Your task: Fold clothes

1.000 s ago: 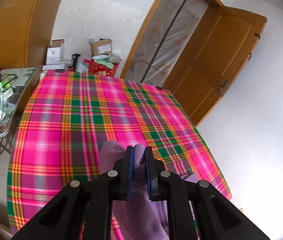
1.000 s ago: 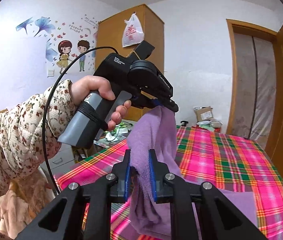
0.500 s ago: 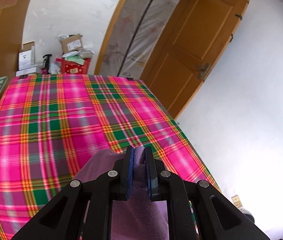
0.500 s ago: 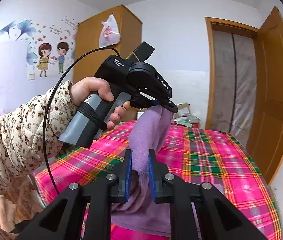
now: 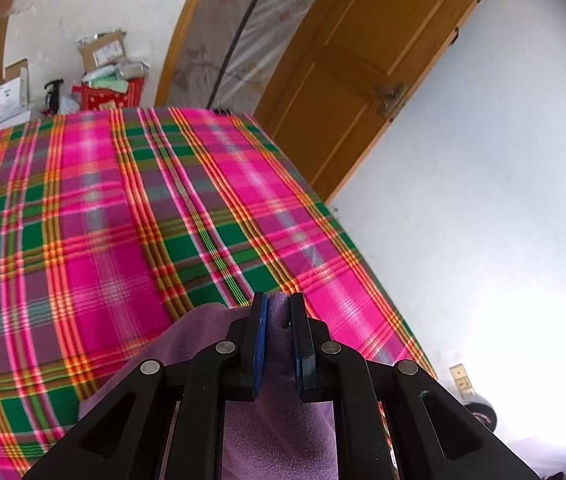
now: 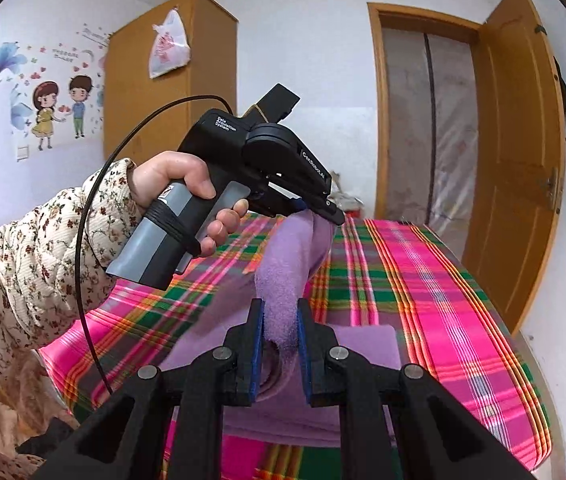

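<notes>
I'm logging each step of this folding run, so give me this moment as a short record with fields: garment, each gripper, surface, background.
garment: purple fleece cloth, partly lifted, its lower part lying on the bed
left gripper: shut on the cloth, held by a hand in a floral sleeve
right gripper: shut on the cloth, lower on the same raised strip
surface: bed with pink and green plaid cover
background: open wooden door, wardrobe, boxes by the wall

Left tongs [image 5: 279, 312] clamped; right tongs [image 6: 279, 320] clamped; left hand [image 6: 187, 192] grips handle.
</notes>
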Available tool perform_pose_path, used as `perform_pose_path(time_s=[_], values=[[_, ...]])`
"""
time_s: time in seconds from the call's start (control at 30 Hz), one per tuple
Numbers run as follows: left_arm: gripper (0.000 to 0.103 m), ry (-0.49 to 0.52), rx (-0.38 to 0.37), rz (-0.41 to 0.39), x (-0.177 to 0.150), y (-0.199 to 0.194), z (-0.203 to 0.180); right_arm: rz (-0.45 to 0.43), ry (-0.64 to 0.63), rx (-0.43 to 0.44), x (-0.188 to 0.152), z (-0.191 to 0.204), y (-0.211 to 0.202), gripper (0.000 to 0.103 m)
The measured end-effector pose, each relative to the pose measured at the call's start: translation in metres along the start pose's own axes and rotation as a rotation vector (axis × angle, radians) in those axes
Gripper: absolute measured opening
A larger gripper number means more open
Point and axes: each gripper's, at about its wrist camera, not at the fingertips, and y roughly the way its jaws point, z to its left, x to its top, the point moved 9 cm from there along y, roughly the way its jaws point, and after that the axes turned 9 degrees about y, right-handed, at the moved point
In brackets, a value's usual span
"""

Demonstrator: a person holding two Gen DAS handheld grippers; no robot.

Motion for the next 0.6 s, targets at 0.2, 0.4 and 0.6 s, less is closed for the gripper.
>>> perform_pose_path(time_s=[0.2, 0.4, 0.6], values=[[0.011, -0.018, -0.027, 0.057, -0.008, 0.035, 0.0, 0.033, 0.026, -0.038, -0.008, -0.018, 0.011, 0.016], [0.011, -0.029, -0.043, 0.104, -0.016, 0.059, 0.007, 0.065, 0.049, -0.071, -0.019, -0.028, 0.023, 0.016], [0.018, -0.007, -0.079, 0.098, -0.017, 0.054, 0.005, 0.093, 0.086, -0.101, -0.028, -0.041, 0.028, 0.016]])
